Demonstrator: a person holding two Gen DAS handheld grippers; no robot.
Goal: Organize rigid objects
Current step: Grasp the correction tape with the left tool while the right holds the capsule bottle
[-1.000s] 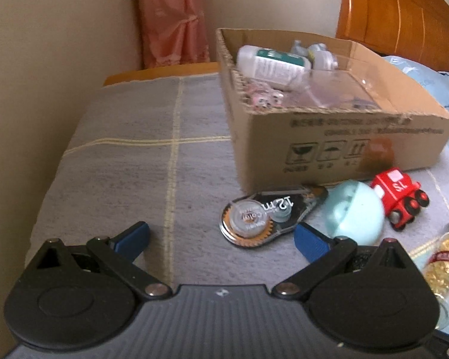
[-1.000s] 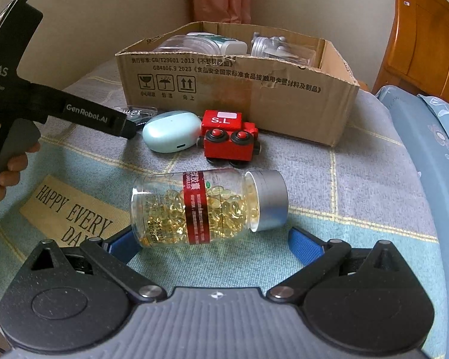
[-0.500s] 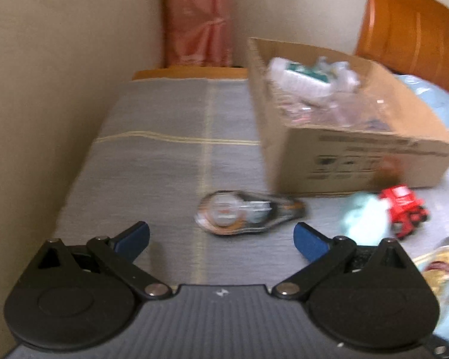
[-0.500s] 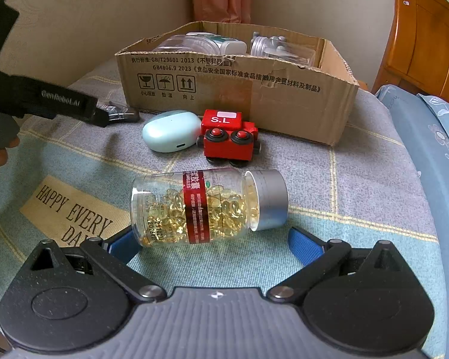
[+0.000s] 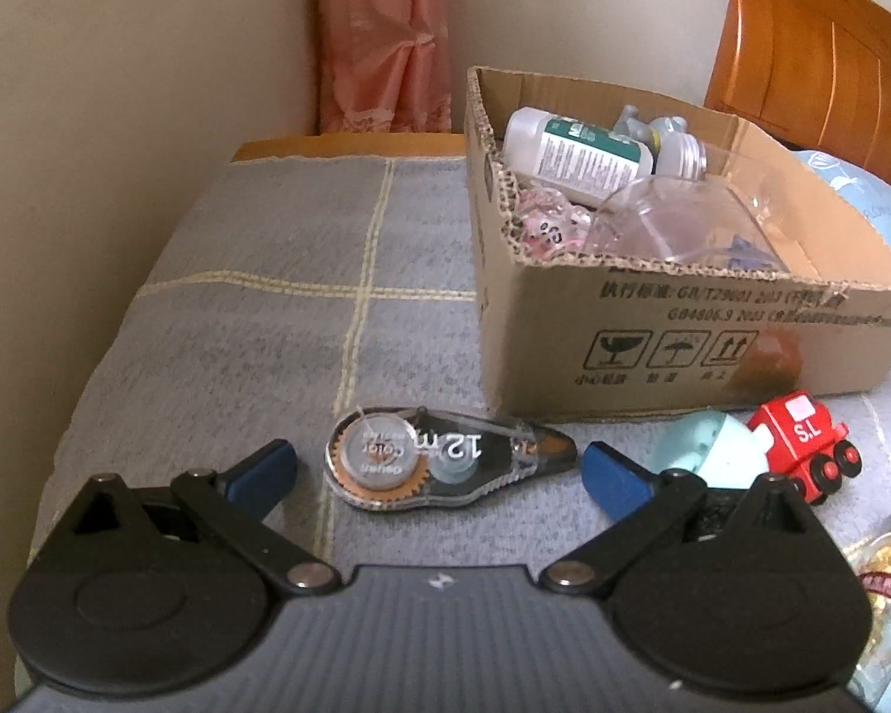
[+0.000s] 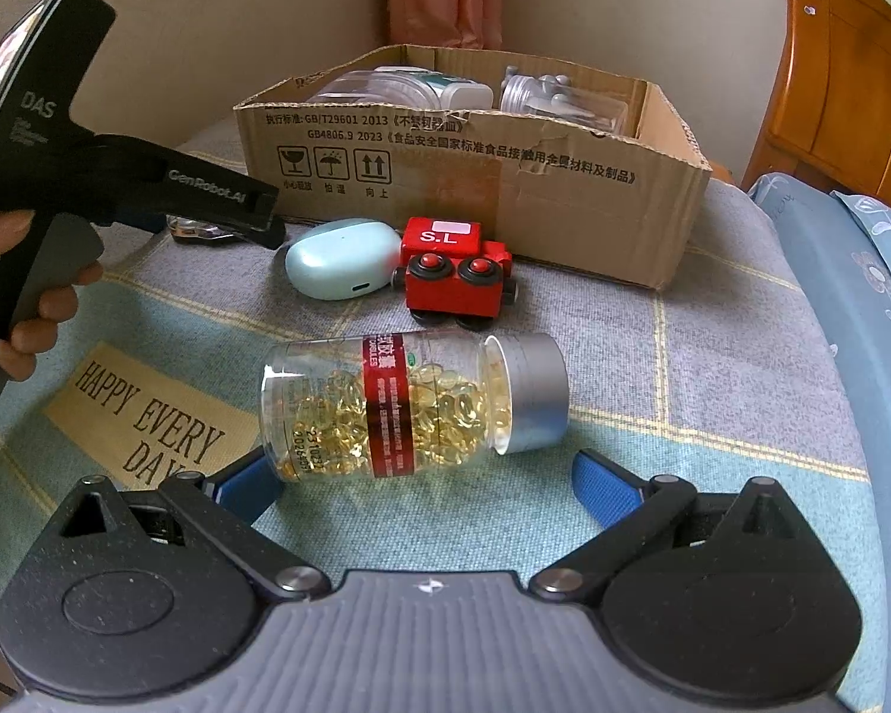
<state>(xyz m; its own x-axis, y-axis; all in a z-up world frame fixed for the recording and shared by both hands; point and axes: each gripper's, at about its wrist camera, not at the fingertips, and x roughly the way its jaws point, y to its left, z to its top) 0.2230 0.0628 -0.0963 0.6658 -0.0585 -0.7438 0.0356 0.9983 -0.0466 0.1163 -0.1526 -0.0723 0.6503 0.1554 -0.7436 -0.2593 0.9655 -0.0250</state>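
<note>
A clear correction tape dispenser [image 5: 445, 457] lies flat on the checked cloth, just ahead of my open left gripper [image 5: 439, 472] and centred between its blue fingertips. To its right sit a mint earbud case [image 5: 707, 445] and a red toy train [image 5: 802, 445], in front of the cardboard box [image 5: 683, 321]. A capsule bottle [image 6: 410, 404] with a silver cap lies on its side right before my open right gripper [image 6: 427, 487]. In the right wrist view the left gripper [image 6: 255, 214] hovers over the tape dispenser [image 6: 202, 232], with the earbud case [image 6: 338, 258], the toy train [image 6: 454, 267] and the box [image 6: 505, 178] beyond.
The box holds a white bottle [image 5: 576, 154] and clear containers. A wall runs along the left, a pink curtain [image 5: 386, 47] hangs behind, and a wooden headboard [image 5: 814, 59] and blue bedding [image 6: 849, 297] lie to the right. A person's hand [image 6: 35, 321] holds the left gripper.
My left gripper swung left and back, and the tape dispenser now sits centred between its fingers. The right gripper has hardly moved and the bottle stays in place.
</note>
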